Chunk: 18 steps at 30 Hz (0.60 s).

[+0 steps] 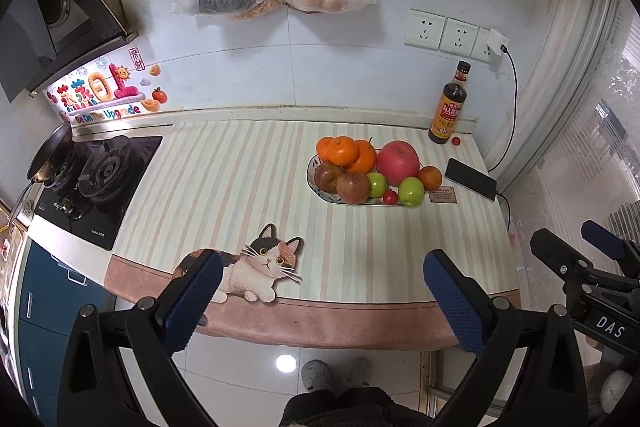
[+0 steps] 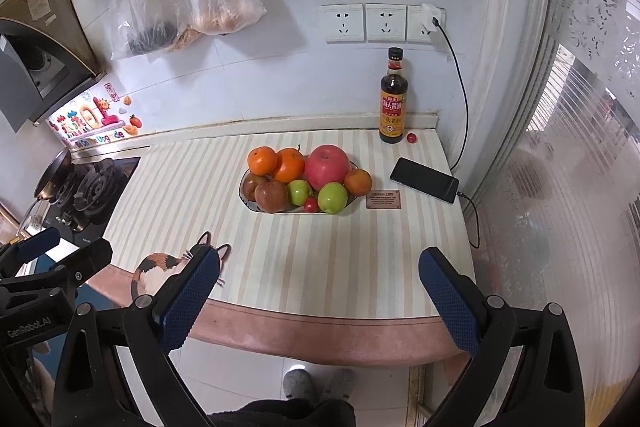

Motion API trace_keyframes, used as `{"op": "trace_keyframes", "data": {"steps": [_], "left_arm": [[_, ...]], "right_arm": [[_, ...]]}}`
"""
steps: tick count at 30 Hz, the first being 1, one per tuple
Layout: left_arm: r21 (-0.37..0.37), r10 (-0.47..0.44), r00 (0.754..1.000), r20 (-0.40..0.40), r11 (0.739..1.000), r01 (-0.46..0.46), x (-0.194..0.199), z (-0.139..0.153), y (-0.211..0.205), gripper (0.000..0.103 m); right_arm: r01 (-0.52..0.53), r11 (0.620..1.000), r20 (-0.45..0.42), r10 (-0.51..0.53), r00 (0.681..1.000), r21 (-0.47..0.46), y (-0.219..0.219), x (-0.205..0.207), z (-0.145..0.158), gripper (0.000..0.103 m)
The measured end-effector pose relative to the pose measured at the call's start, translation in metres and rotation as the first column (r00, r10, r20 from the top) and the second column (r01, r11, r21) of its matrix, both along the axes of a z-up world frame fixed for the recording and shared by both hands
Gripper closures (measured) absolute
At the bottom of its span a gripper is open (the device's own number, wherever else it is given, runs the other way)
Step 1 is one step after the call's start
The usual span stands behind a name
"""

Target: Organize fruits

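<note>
An oval plate (image 1: 314, 169) (image 2: 245, 193) on the striped counter holds a heap of fruit: a big red apple (image 1: 397, 163) (image 2: 327, 166), oranges (image 1: 342, 151) (image 2: 262, 160), two green apples (image 1: 411, 191) (image 2: 332, 197), brownish apples (image 1: 352, 187) (image 2: 271, 195) and a small red fruit (image 1: 390, 197) (image 2: 310, 204). Another small red fruit (image 1: 455, 141) (image 2: 411, 137) lies by the bottle. My left gripper (image 1: 323, 291) is open and empty at the counter's front edge. My right gripper (image 2: 318, 287) is open and empty, also at the front edge.
A soy sauce bottle (image 1: 448, 107) (image 2: 393, 99) stands at the back right. A phone (image 1: 471, 179) (image 2: 424, 180) on a charging cable lies right of the plate, with a small brown card (image 2: 382, 199). A gas hob (image 1: 96, 183) with a pan (image 1: 52, 155) is at the left. Bags hang on the wall.
</note>
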<state>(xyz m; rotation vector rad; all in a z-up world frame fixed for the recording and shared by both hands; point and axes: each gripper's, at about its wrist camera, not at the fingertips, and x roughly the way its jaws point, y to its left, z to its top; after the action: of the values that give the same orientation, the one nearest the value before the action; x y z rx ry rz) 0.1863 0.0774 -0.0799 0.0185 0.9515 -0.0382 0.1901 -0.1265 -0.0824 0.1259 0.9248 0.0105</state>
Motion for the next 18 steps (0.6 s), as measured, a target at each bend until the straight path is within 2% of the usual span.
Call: {"op": "trace_keyframes", "data": {"steps": [18], "left_arm": [[-0.005,-0.001,1.0,-0.002,1.0,0.001,-0.0019,0.0044,0.0003,0.0]], "right_arm": [[-0.01,1.0,-0.008,0.01,1.0,-0.001,0.0034,0.0028,-0.0035,0.001]]}}
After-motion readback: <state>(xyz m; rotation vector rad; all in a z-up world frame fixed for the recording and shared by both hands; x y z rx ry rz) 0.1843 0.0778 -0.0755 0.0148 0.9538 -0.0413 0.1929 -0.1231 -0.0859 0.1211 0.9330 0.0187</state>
